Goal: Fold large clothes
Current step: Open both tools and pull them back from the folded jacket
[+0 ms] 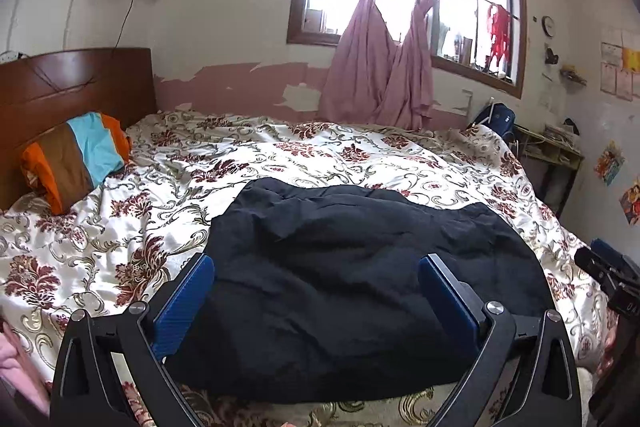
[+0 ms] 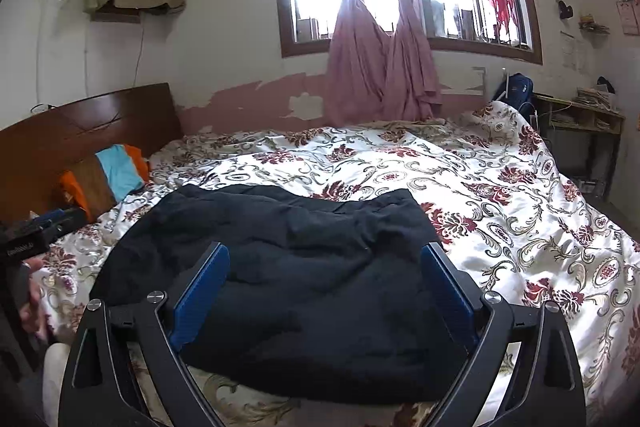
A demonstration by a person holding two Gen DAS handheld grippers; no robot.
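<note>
A black garment point(image 1: 352, 275) lies folded into a wide rumpled rectangle on the flowered bedspread point(image 1: 280, 155), near the bed's front edge. My left gripper point(image 1: 316, 267) hovers above its near half, blue fingers point(image 1: 188, 299) spread wide, nothing between them. In the right wrist view the same black garment point(image 2: 304, 267) lies under my right gripper point(image 2: 324, 259), whose blue fingers point(image 2: 202, 299) also stand wide apart and hold nothing. The right gripper point(image 1: 608, 271) shows at the left view's right edge; the left gripper point(image 2: 44, 227) shows at the right view's left edge.
A striped orange, brown and blue pillow point(image 1: 76, 159) leans on the wooden headboard point(image 1: 76, 83) at the left. Pink curtains point(image 1: 380, 67) hang at the window behind the bed. A desk point(image 2: 580, 123) with a blue backpack point(image 2: 516, 87) stands at the far right. A hand point(image 2: 34, 303) shows at left.
</note>
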